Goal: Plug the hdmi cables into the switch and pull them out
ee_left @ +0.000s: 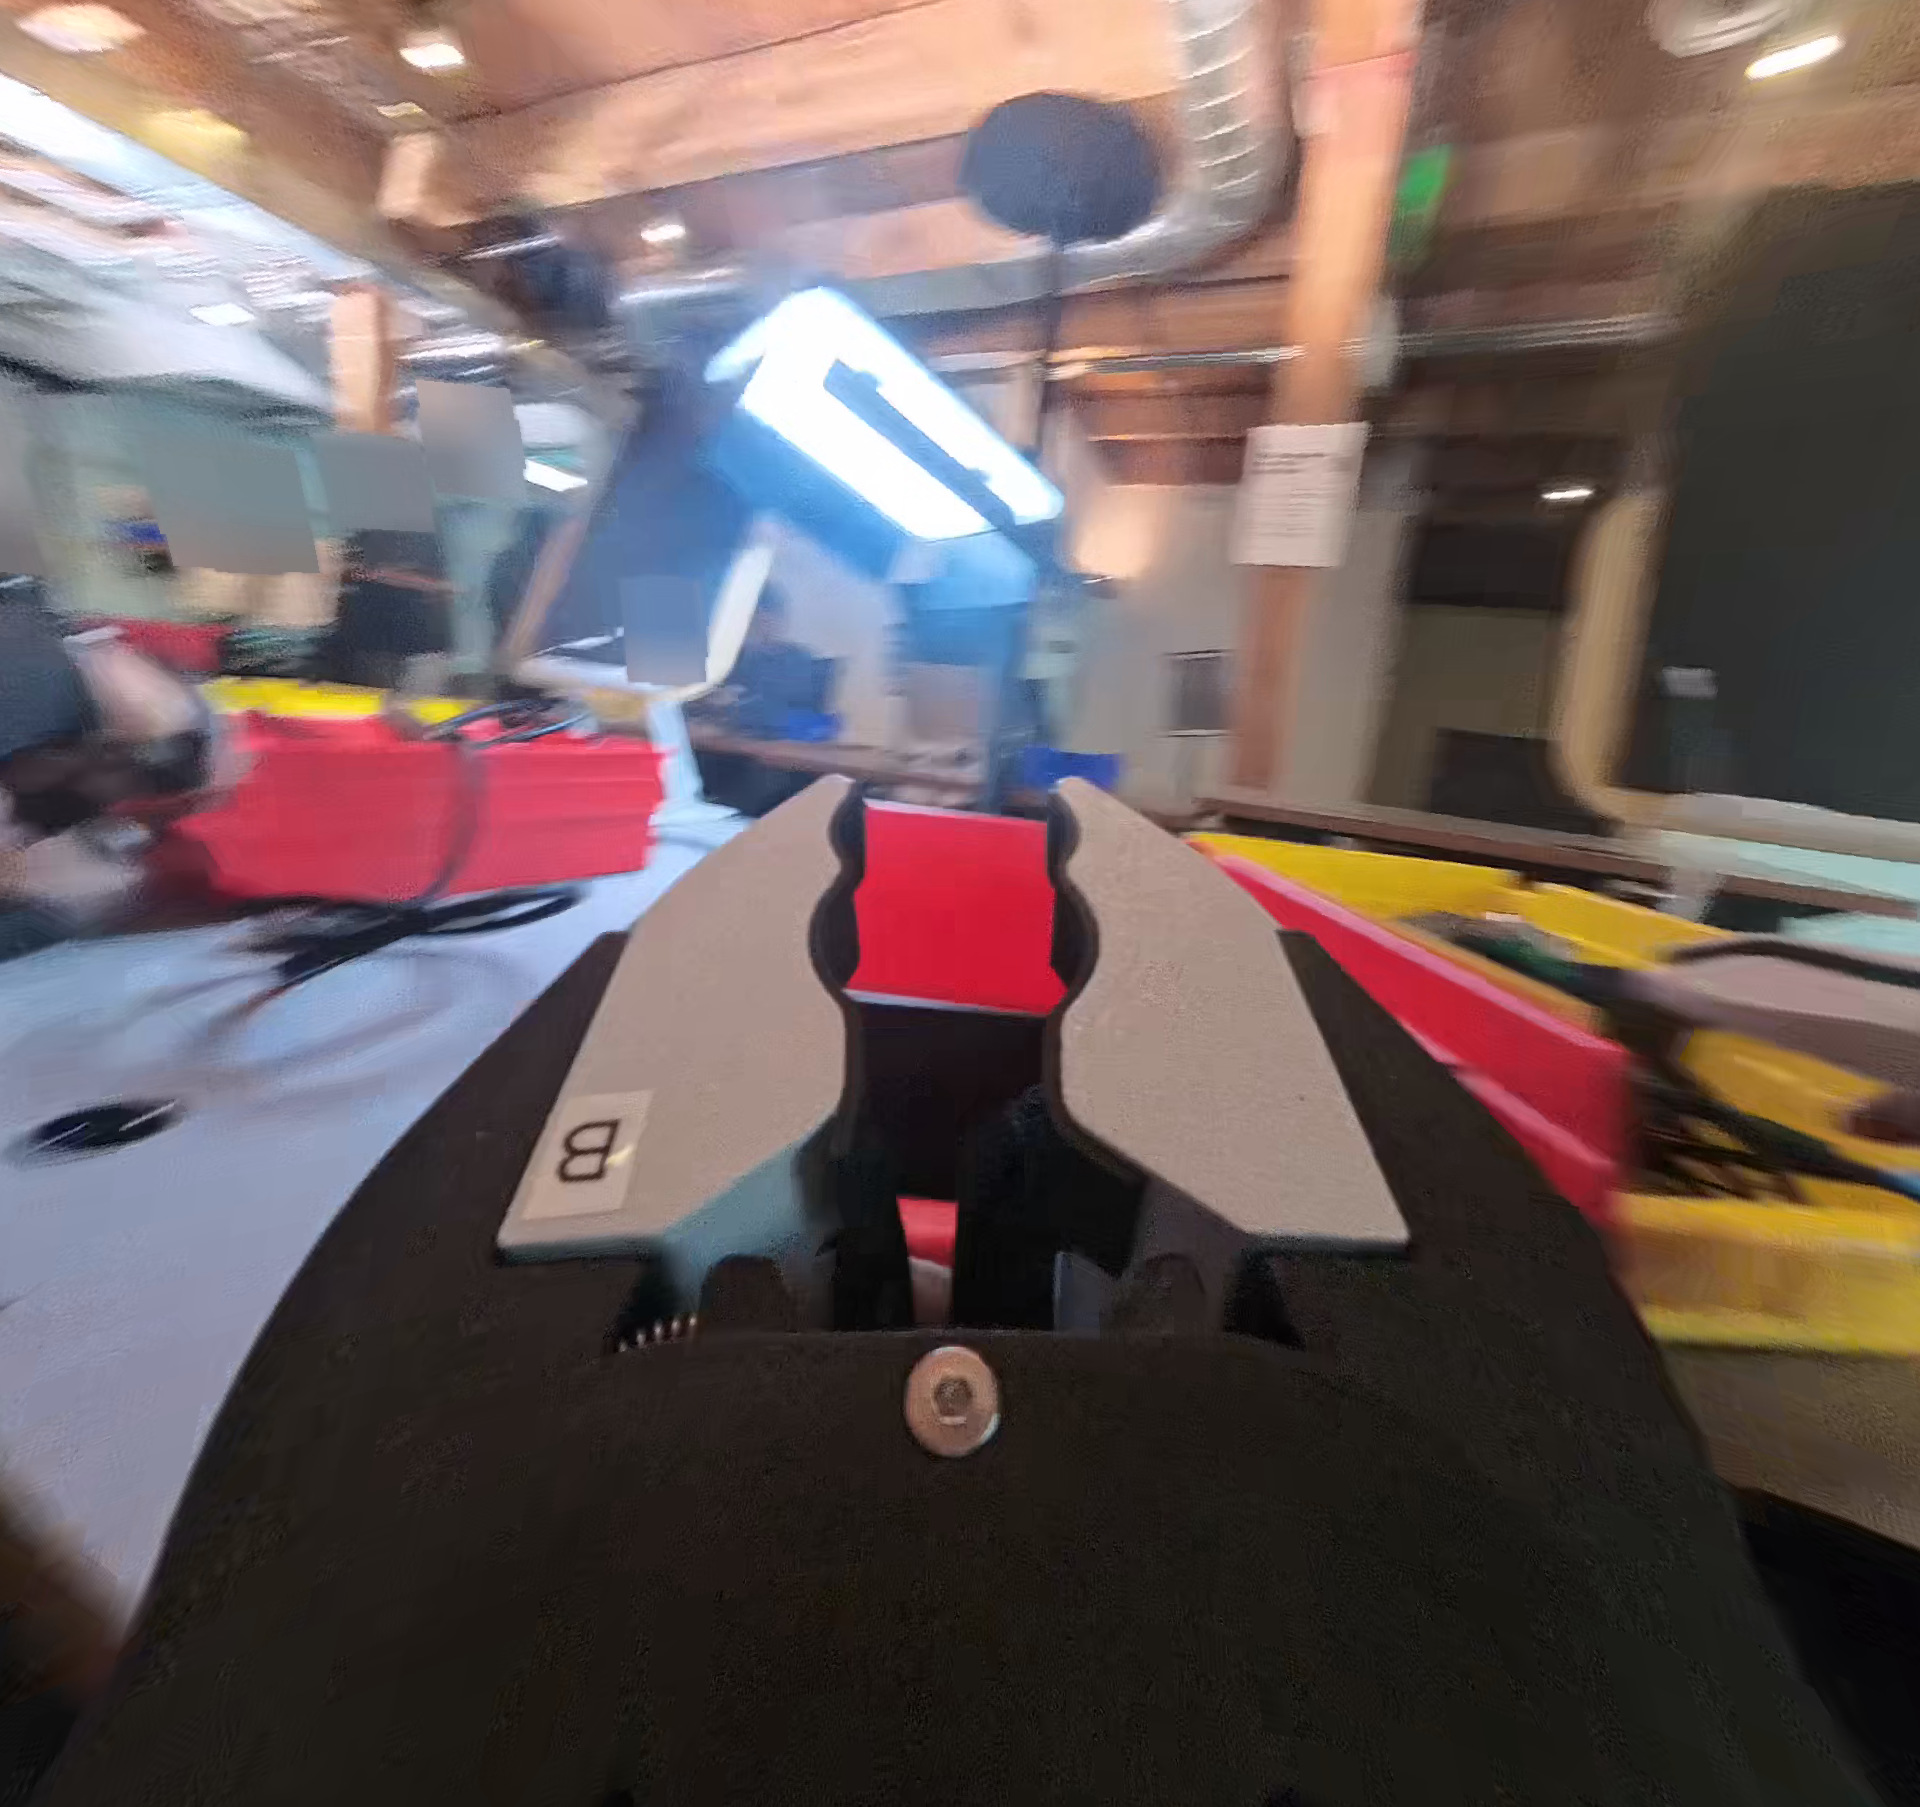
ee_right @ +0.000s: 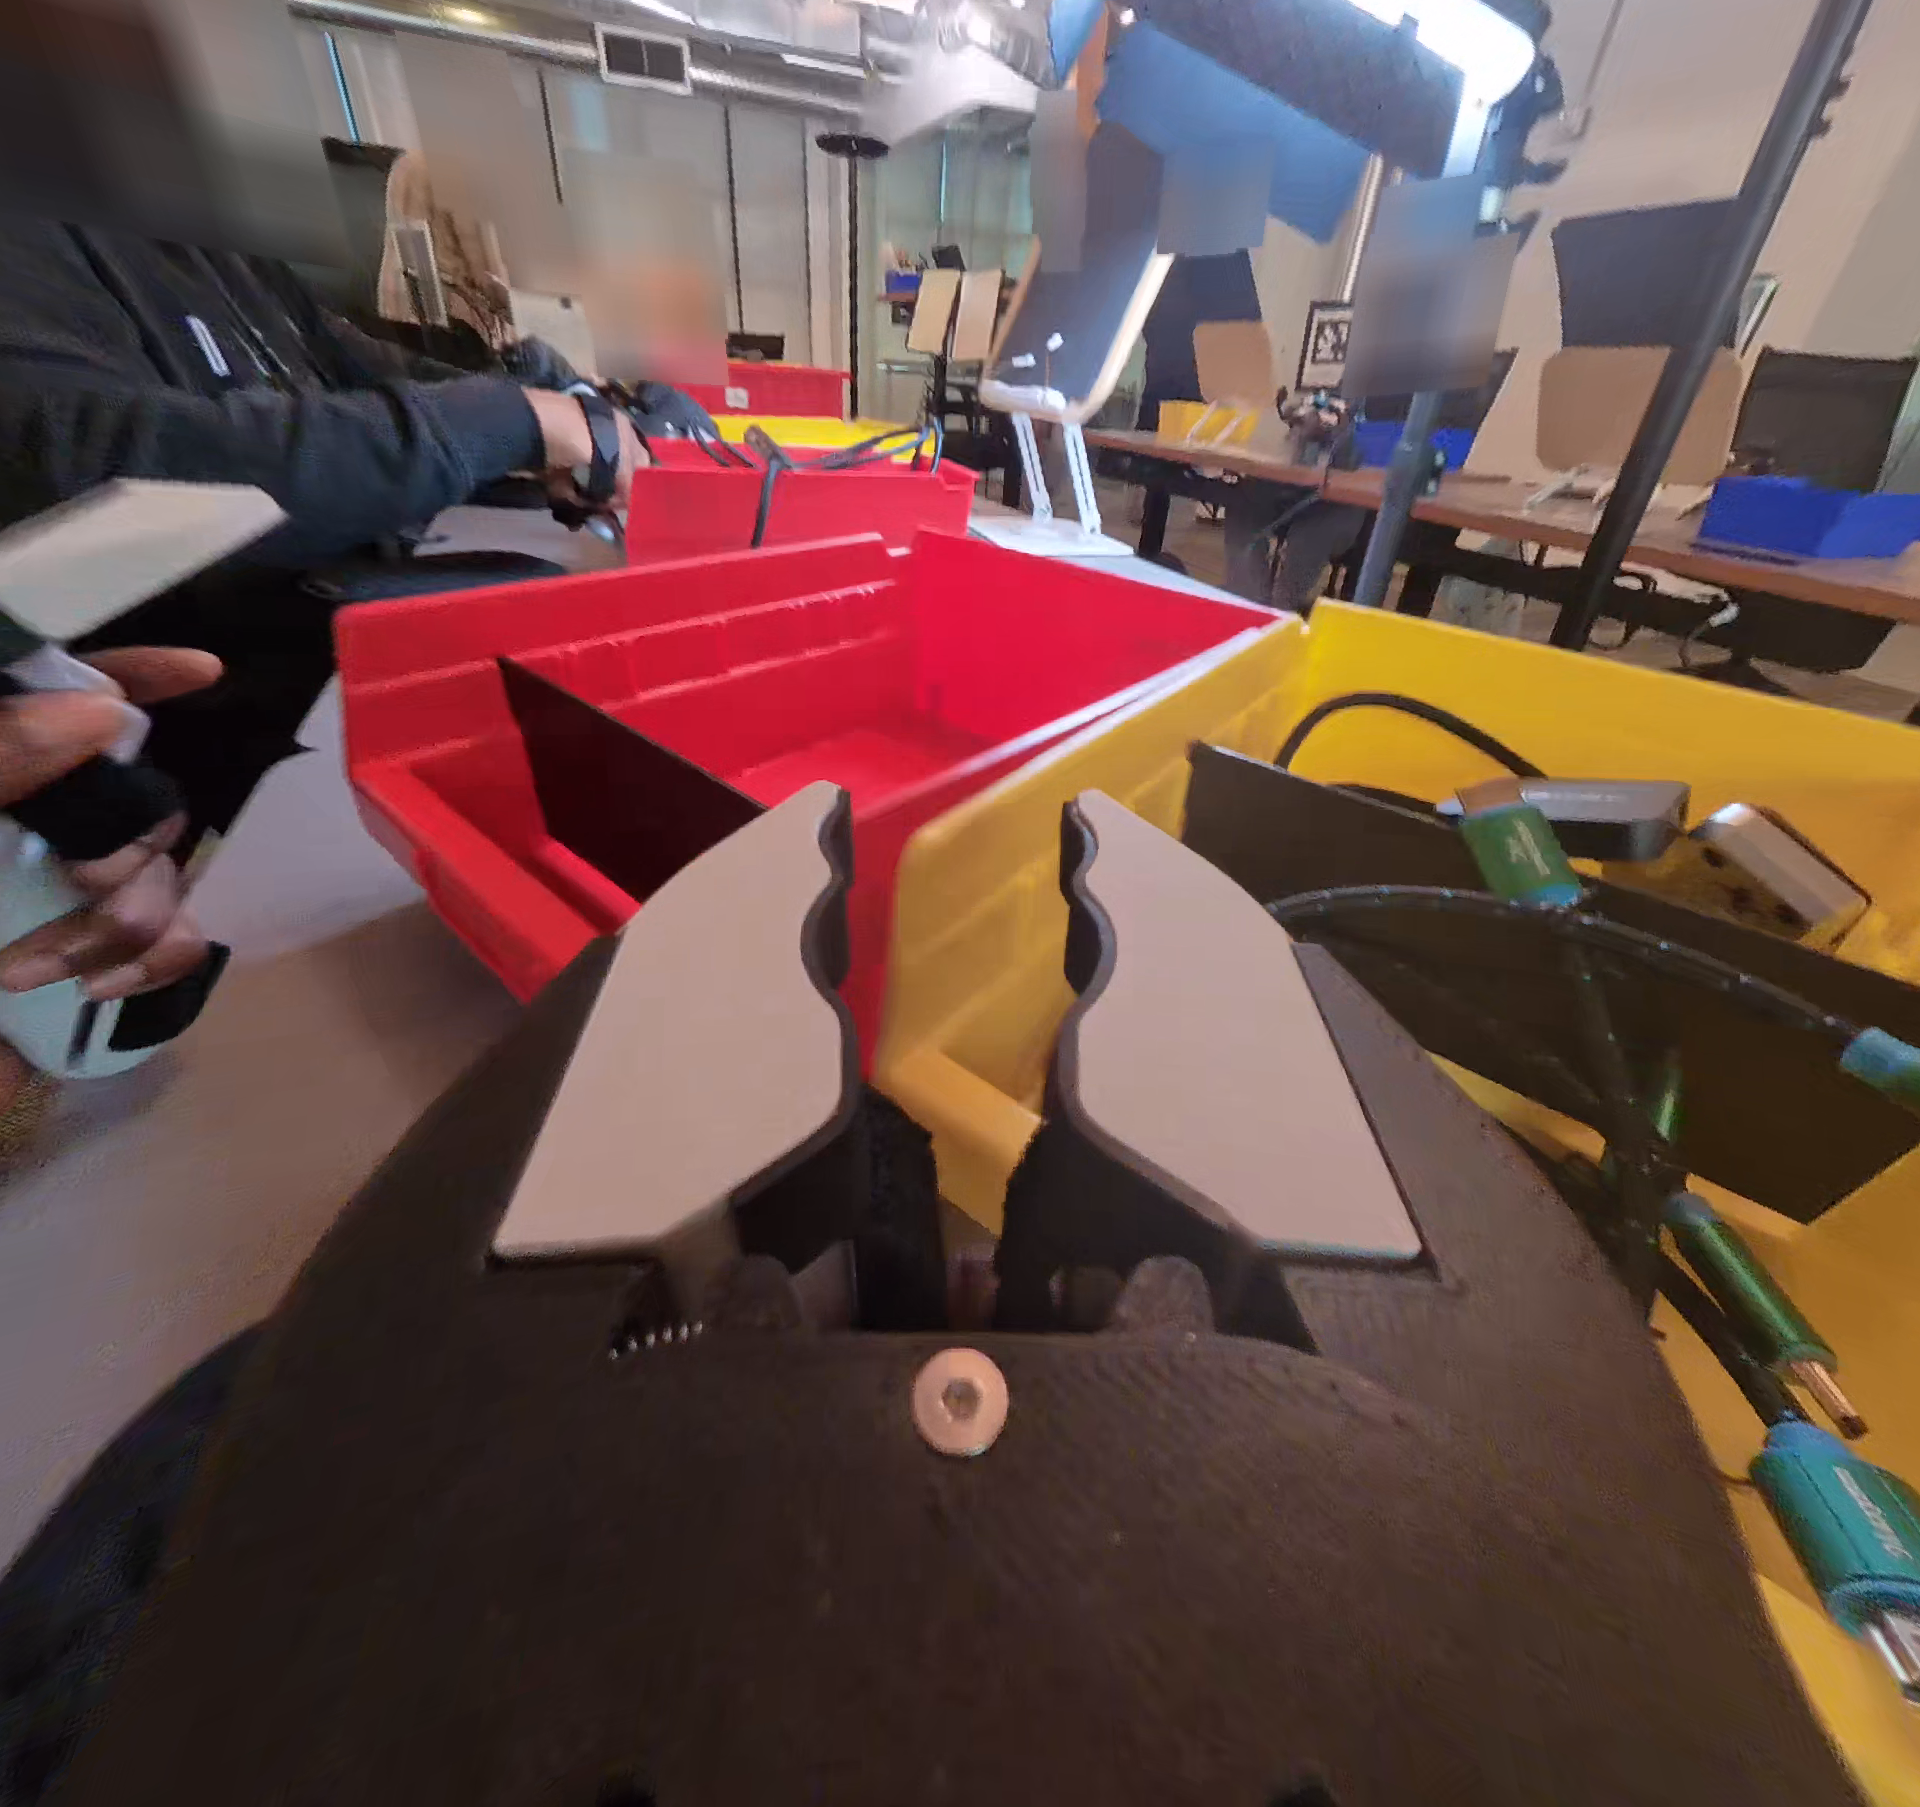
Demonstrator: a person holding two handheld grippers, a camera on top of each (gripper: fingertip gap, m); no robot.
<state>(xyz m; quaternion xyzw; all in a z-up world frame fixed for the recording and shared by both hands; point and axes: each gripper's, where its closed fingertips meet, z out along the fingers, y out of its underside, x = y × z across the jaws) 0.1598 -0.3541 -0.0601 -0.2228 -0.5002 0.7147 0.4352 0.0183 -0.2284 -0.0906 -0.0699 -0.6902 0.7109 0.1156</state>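
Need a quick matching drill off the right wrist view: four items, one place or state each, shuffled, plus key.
Things:
1. red bin
2. HDMI cables
3. right gripper
4. black divider

Place or state:
A. lying in the yellow bin
B. jaws apart, holding nothing
C. standing inside the red bin
D. left of the yellow bin, no cables in the visible part

Pairs: 1-D, 2-A, 3-B, 4-C

Your tongs [ee_right: 956,884] wear matt grey plates on rough black plastic; the red bin [ee_right: 831,677] and yellow bin [ee_right: 1558,677] are glossy plastic.
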